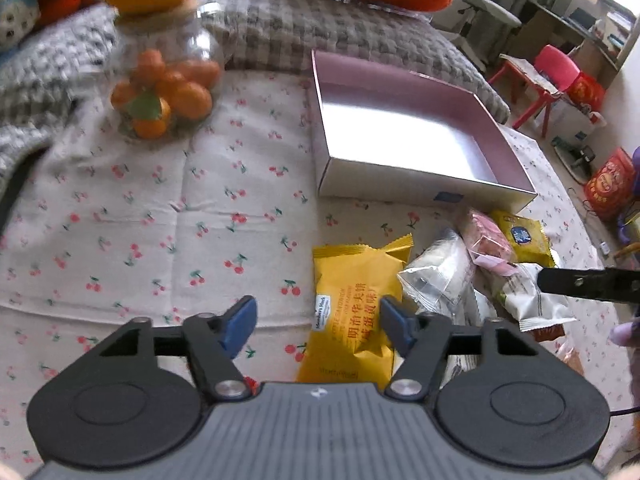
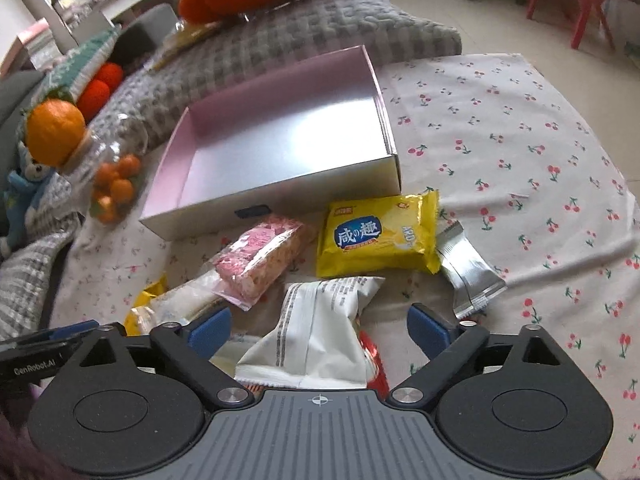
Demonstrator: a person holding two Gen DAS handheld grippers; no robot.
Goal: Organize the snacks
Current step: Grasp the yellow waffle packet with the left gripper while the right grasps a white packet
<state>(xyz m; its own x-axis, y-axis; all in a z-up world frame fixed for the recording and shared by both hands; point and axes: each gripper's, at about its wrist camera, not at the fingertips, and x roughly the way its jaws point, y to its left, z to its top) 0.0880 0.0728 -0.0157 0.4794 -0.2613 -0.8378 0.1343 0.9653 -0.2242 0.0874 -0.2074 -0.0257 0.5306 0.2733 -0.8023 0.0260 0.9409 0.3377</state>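
The snack packets lie on the cherry-print cloth (image 2: 520, 128) just in front of the empty pink box (image 2: 280, 140). The left gripper (image 1: 316, 320) hangs over the orange packet (image 1: 356, 304), jaws open. The right gripper (image 2: 320, 326) straddles the white packet (image 2: 320, 328), jaws open, not pressing.

2 wrist fisheyes angled steeply down, close over the snack pile, sharing the pink box (image 1: 404, 136).
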